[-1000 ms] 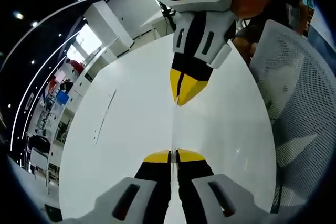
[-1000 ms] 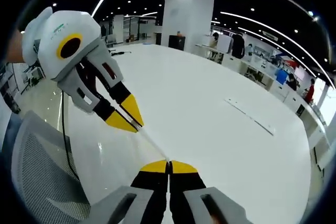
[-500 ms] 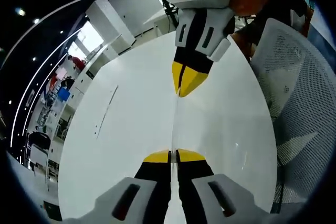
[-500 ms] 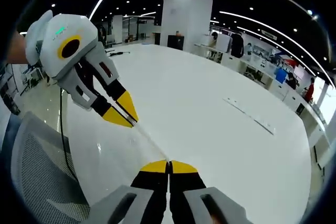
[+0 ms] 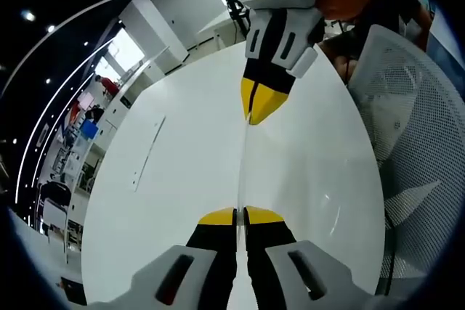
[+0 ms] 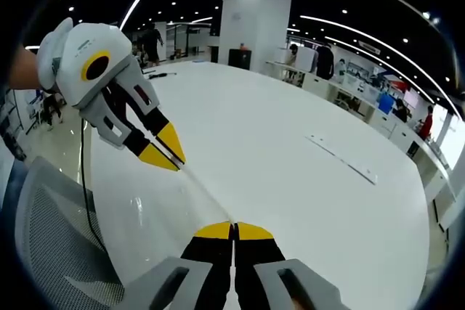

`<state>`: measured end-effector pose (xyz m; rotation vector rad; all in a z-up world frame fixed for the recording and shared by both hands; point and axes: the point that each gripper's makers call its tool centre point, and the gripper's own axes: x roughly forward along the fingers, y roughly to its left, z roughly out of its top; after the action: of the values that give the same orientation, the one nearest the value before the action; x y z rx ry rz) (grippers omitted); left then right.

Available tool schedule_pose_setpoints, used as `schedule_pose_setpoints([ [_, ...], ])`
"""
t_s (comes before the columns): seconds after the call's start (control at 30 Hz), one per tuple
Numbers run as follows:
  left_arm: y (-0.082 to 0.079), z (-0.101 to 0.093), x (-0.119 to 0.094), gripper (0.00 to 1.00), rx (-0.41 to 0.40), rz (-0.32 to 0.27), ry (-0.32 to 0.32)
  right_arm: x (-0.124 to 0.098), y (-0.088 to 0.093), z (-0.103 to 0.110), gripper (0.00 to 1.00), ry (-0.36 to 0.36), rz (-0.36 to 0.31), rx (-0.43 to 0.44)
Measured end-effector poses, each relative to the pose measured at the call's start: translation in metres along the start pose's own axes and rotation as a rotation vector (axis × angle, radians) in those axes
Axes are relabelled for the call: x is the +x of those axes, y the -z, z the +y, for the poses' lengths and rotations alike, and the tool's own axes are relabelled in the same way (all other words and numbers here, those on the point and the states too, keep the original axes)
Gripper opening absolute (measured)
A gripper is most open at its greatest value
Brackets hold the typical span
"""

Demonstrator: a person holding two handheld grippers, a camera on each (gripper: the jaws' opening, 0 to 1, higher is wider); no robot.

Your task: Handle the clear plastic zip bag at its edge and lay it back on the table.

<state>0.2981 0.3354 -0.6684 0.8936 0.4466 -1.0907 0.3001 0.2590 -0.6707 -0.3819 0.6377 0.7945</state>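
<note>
Two tools, one clear bag, one table, one mesh chair.

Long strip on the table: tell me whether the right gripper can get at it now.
Probably not yet. The right gripper is shut on the bag, stretched to the left gripper; the strip lies beyond on the table, nothing between.

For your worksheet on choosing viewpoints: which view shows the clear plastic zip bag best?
The right gripper view: the zip bag hangs as a visible sheet between both shut hand-held grippers. The left gripper view shows it nearly edge-on, a thin line.
</note>
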Motion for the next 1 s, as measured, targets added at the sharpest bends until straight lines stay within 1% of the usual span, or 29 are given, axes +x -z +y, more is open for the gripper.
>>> schedule_pose_setpoints([
  [0.27,0.002,0.001,-0.003,0.00,-0.002,0.006,-0.004,0.001,0.000,-0.004,0.00,0.006,-0.004,0.000],
  [0.57,0.008,0.002,-0.005,0.00,-0.005,0.015,-0.008,-0.007,-0.002,-0.004,0.00,0.010,-0.003,0.001],
  [0.8,0.009,0.006,-0.006,0.00,-0.003,0.018,-0.013,-0.003,-0.002,-0.008,0.00,0.011,-0.005,-0.002],
  [1.0,0.010,0.007,-0.009,0.00,-0.004,0.022,-0.016,-0.005,-0.004,-0.011,0.00,0.014,-0.005,-0.003],
])
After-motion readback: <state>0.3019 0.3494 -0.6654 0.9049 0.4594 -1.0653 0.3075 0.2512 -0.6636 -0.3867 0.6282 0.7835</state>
